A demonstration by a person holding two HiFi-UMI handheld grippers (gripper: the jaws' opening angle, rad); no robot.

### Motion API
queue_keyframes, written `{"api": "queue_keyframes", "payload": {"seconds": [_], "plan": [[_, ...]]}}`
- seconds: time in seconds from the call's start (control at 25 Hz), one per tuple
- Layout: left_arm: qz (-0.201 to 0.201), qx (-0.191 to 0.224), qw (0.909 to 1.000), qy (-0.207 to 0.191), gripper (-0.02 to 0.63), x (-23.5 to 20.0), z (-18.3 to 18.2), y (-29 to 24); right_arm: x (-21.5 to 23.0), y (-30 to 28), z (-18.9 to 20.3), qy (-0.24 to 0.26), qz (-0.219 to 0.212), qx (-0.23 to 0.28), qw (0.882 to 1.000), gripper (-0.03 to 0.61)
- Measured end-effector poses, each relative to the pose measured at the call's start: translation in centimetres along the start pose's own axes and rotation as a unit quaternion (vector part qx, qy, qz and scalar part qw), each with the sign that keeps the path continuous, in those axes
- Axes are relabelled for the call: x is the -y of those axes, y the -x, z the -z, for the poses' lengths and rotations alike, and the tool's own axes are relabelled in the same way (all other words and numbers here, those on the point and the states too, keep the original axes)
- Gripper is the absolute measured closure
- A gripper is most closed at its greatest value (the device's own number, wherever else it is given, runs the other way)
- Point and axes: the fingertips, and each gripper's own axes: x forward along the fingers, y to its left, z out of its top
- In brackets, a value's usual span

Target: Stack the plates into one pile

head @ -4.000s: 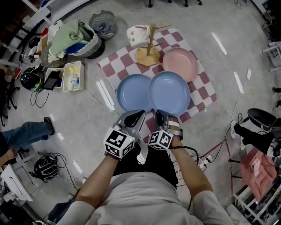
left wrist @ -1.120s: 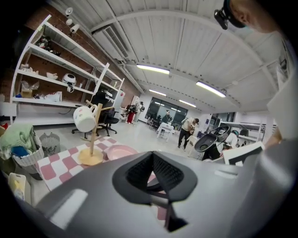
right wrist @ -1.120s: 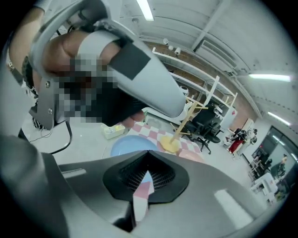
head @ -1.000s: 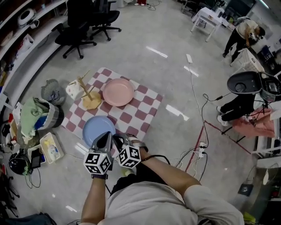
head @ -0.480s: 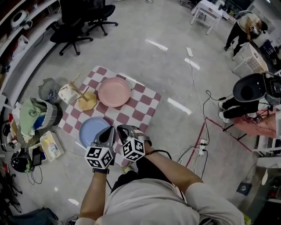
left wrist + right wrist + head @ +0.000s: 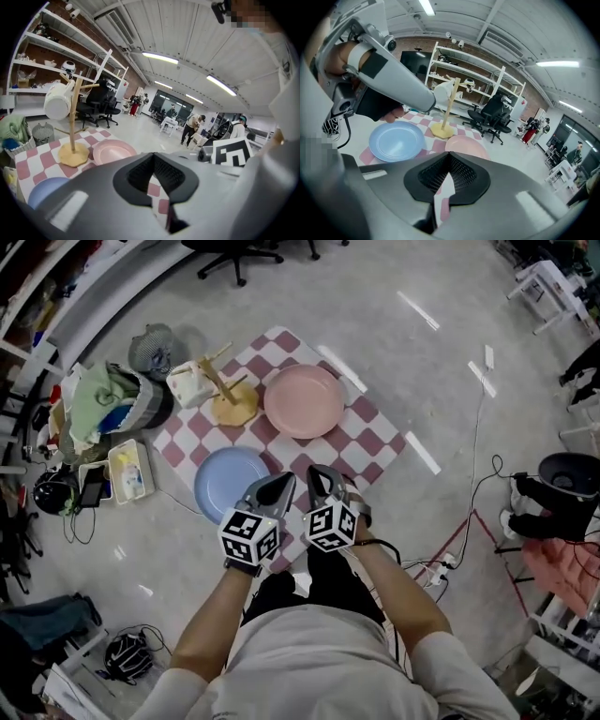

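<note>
Plates apart on the checkered cloth (image 6: 373, 439), both our grippers closed and empty.

On the cloth, the pink plate (image 6: 303, 400) lies at one o'clock from the blue plate (image 6: 230, 486), well apart from it, with the wooden mug tree (image 6: 232, 395) at nine o'clock of the pink one. Our left gripper (image 6: 281, 482) and right gripper (image 6: 317, 472) hover side by side at the cloth's near edge, jaws pressed together on nothing. As we judge it, the pink plate comes next: we should open the right jaws wide, come in low at its six o'clock rim, clamp firmly, lift level, and centre it over the blue before lowering.
</note>
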Motion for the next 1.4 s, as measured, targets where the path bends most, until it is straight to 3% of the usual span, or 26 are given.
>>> {"api": "queue_keyframes", "payload": {"seconds": [0.8, 1.2, 1.4], "plan": [[-0.068, -0.022, 0.9955, 0.062, 0.607, -4.7, 2.0, -7.4, 2.5, -9.6, 4.9, 0.084, -0.065, -0.029, 0.994, 0.568], [-0.09, -0.039, 0.9903, 0.099, 0.607, -7.6, 4.2, -9.8, 2.4, -14.5, 7.2, 0.131, -0.098, -0.056, 0.985, 0.557], [-0.098, -0.042, 0.9878, 0.113, 0.607, -8.8, 4.8, -10.0, 1.5, -15.8, 7.9, 0.173, -0.117, -0.065, 0.976, 0.518]]}}
